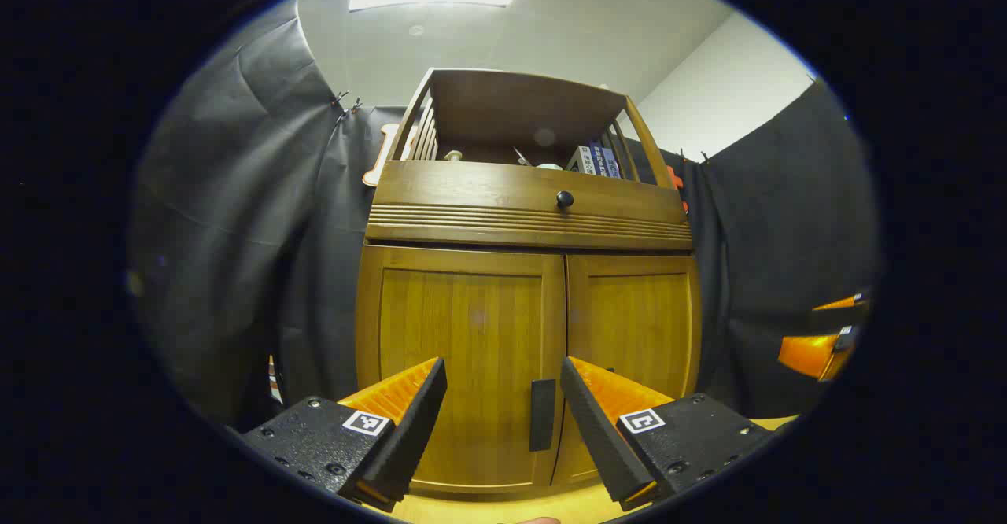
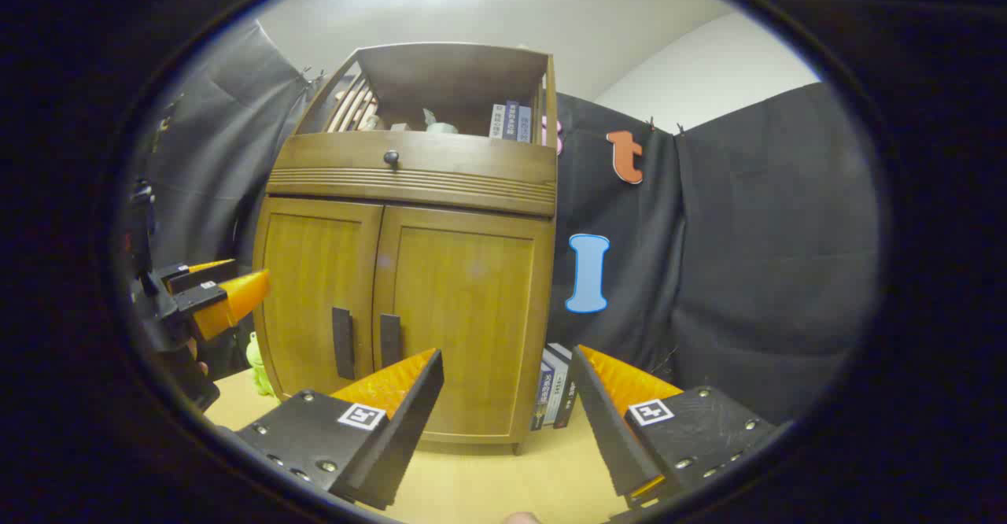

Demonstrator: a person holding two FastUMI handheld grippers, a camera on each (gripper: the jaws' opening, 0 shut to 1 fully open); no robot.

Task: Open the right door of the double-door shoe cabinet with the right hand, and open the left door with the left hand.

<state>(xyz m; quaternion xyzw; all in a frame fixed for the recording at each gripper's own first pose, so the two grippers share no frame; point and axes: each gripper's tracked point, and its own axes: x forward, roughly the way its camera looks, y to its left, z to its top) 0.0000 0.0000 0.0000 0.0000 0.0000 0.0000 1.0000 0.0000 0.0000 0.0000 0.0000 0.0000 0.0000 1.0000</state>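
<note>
Wood-grained doors, both closed, face two grippers. Nearest, the right gripper (image 2: pixel 503 398) stands with jaws spread wide and empty; the right door's handle (image 2: pixel 390 340), a dark upright bar, lies toward ten o'clock of the jaws, well apart. The left gripper (image 1: pixel 503 406), jaws likewise apart and empty, has the left door's handle (image 1: pixel 542 415) just right of centre between its fingers, still ahead. Farther back stands the shoe cabinet (image 2: pixel 409 272), with a drawer knob (image 2: pixel 391 158) at twelve o'clock.
</note>
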